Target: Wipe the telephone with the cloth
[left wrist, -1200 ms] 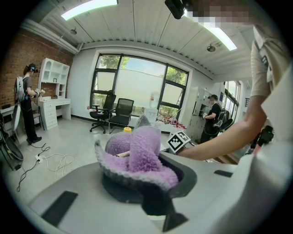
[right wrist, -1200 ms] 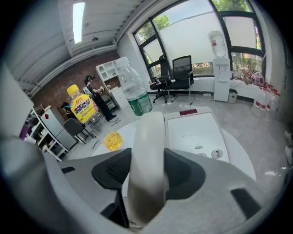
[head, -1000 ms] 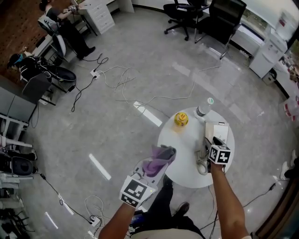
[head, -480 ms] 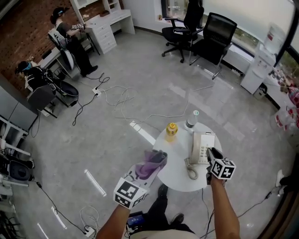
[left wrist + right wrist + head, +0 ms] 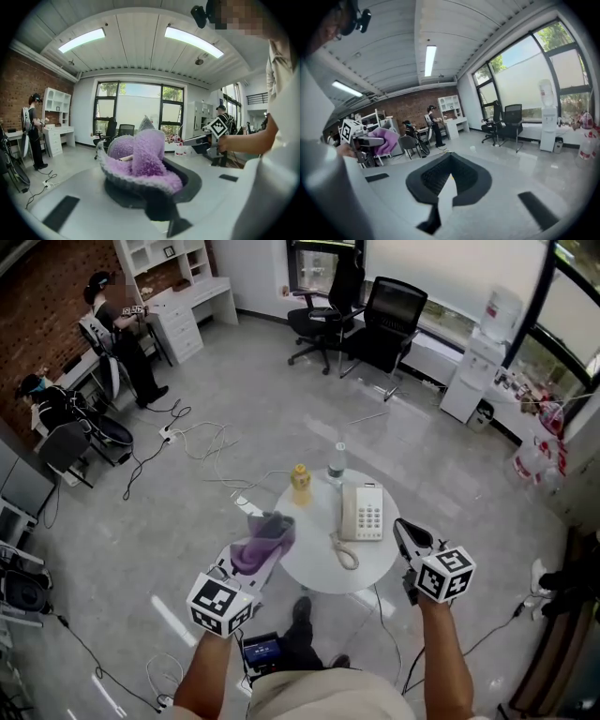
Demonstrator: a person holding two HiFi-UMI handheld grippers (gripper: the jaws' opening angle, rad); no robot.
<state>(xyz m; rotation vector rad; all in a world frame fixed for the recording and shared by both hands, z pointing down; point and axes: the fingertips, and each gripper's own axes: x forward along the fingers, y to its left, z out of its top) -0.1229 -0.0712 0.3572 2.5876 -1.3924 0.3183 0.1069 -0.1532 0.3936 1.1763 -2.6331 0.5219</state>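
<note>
Head view: the telephone sat keypad-up on the right half of the round white desk, with its handset on the cradle. A yellow bottle and a clear water bottle stood at the desk's far edge, just beyond the phone and near each other.

My left gripper hung at the desk's left edge. Its fingers pinched the purple cloth, which bunched up over them in folds with a grey rim. The cloth was apart from the telephone, with bare desk between the two.

My right gripper was off the desk's right side, near the phone but not touching it. In the right gripper view its fingers were pressed together with nothing between them, and they pointed out across the room rather than at the desk.

Loose cables lay on the grey floor beyond the desk. Two black office chairs stood by the windows.
</note>
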